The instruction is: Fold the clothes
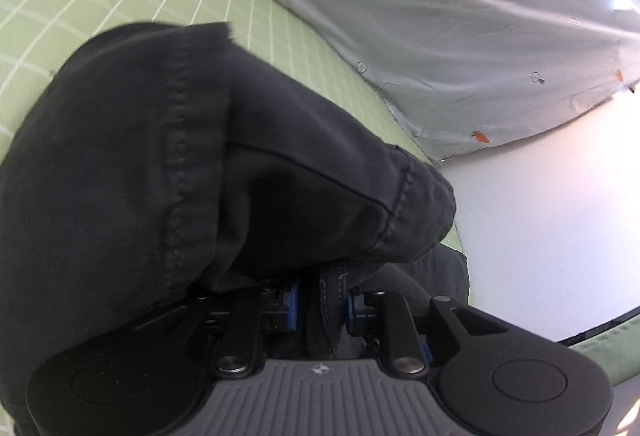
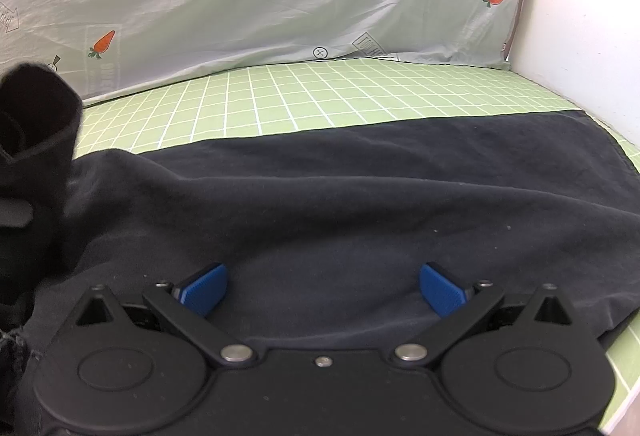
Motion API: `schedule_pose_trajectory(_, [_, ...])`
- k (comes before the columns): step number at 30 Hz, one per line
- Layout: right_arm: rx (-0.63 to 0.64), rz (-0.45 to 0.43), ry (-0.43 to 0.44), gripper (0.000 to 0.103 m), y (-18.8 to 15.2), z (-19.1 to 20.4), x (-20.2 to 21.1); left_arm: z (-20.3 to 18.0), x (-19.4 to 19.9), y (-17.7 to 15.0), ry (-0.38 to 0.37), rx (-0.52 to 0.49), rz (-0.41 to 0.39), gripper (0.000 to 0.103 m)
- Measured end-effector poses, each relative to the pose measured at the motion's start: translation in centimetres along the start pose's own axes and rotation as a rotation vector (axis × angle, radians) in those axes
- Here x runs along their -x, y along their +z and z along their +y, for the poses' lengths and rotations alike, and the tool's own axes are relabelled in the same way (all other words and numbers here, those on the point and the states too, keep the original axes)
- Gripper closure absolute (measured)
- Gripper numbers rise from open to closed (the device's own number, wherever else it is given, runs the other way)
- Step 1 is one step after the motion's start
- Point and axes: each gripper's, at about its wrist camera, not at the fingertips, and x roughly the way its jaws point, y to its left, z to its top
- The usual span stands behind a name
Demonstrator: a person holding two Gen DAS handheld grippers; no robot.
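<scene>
The soft, limp black garment (image 2: 320,204) is pinched at its hem by the left gripper (image 1: 322,306); the right gripper (image 2: 323,290), jaws apart, is best closed on the edge at 5 o'clock.

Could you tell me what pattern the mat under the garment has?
The mat is light green with a white grid, clearest in the right wrist view.

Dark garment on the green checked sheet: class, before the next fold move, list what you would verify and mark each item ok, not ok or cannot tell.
1. Left gripper shut on a hem of the dark garment: ok.
2. Right gripper open above the cloth: ok.
3. Right side gripping cloth: not ok.
4. Garment lying flat: not ok, ridges show.
5. Bare green checked sheet beyond the garment: ok.
6. Hold firm enough to lift: cannot tell.
</scene>
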Motion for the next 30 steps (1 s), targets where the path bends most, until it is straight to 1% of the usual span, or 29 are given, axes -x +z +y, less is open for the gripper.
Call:
schedule_pose_trajectory(4, [0.005,0.003,0.001,0.0,0.0,0.0,0.0,-0.1,-0.2,0.4,-0.007,0.013,0.015,0.077])
schedule_pose_trajectory(5, [0.008,0.006,0.002,0.0,0.1,0.0,0.0,-0.3,-0.2,0.5,-0.002,0.008,0.02,0.075])
schedule_pose_trajectory(7, [0.014,0.039,0.014,0.0,0.6,-0.1,0.0,-1.1,-0.1,0.7,0.002,-0.013,0.032,0.067])
schedule_pose_trajectory(8, [0.018,0.059,0.021,0.0,0.9,-0.2,0.0,-1.7,0.0,0.9,-0.005,-0.026,0.035,0.057])
schedule_pose_trajectory(9, [0.022,0.087,0.026,0.0,1.3,-0.3,0.0,-2.2,0.1,1.0,-0.016,-0.038,0.037,0.042])
schedule_pose_trajectory(11, [0.03,0.138,0.022,0.0,2.0,-0.3,0.1,-3.4,0.4,1.2,-0.036,-0.068,0.034,0.03])
schedule_pose_trajectory(13, [0.034,0.138,0.022,0.0,2.2,-0.1,0.6,-4.6,0.8,1.4,-0.049,-0.109,0.019,0.029])
schedule_pose_trajectory(15, [0.038,0.137,0.022,0.0,2.5,0.2,1.2,-5.8,1.1,1.8,-0.054,-0.157,0.011,0.025])
schedule_pose_trajectory(17, [0.038,0.135,0.024,0.0,2.8,0.3,1.6,-6.8,1.5,2.0,-0.042,-0.199,-0.006,0.024])
schedule_pose_trajectory(21, [0.022,0.126,0.038,0.0,3.5,0.4,2.2,-7.5,2.5,2.4,0.027,-0.243,-0.034,0.024])
schedule_pose_trajectory(24, [0.021,0.109,0.043,0.0,4.4,0.5,2.8,-7.4,4.0,2.7,0.037,-0.288,-0.05,0.024])
schedule_pose_trajectory(26, [0.01,0.098,0.049,0.0,4.9,0.6,3.2,-6.8,5.6,2.3,0.06,-0.308,-0.074,0.021])
schedule_pose_trajectory(29, [-0.003,0.088,0.063,0.0,5.6,0.7,3.5,-6.8,7.1,2.2,0.116,-0.308,-0.115,0.02])
schedule_pose_trajectory(30, [0.004,0.087,0.069,0.0,5.6,0.9,3.5,-6.5,7.5,2.2,0.123,-0.293,-0.123,0.02])
